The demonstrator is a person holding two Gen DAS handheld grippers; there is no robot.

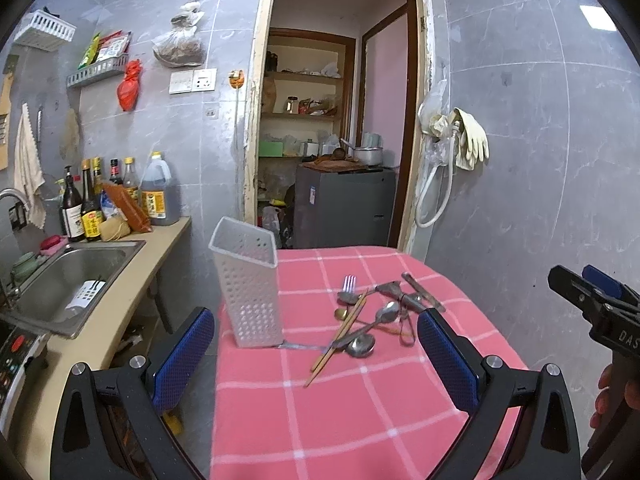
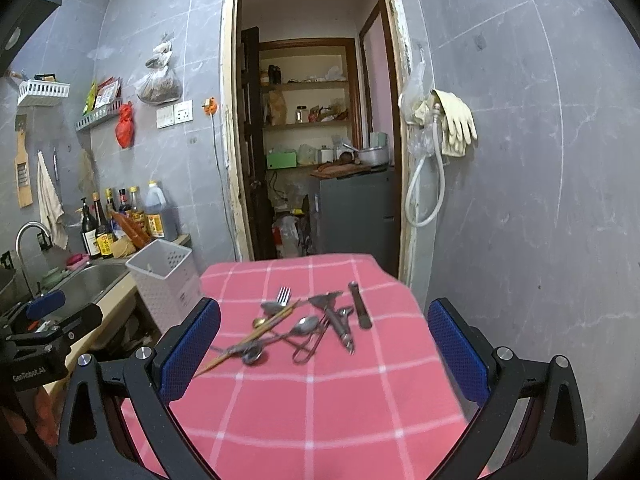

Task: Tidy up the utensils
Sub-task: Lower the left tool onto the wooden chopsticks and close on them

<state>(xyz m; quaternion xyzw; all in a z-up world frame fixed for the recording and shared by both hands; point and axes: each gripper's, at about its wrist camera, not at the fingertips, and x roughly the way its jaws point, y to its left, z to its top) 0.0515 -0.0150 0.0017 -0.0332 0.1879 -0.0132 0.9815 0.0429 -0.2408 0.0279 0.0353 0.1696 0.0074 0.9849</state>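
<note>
I hold both jaws wide apart, nothing gripped: left gripper [image 1: 316, 344], right gripper [image 2: 324, 344]. The utensils [image 1: 376, 316] lie tangled just right of the white holder [image 1: 248, 288] (empty, I judge). Lifting one could drag its neighbours off the pink checked cloth [image 1: 360, 412]. Grey-tiled kitchen, sink [image 1: 68, 276] left of the holder.

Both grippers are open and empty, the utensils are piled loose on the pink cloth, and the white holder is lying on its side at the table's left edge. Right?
Not quite. The white holder stands upright at the left edge, as the left wrist view shows. The rest holds: left gripper and right gripper are open and empty, and the utensils lie loose on the pink cloth.
</note>
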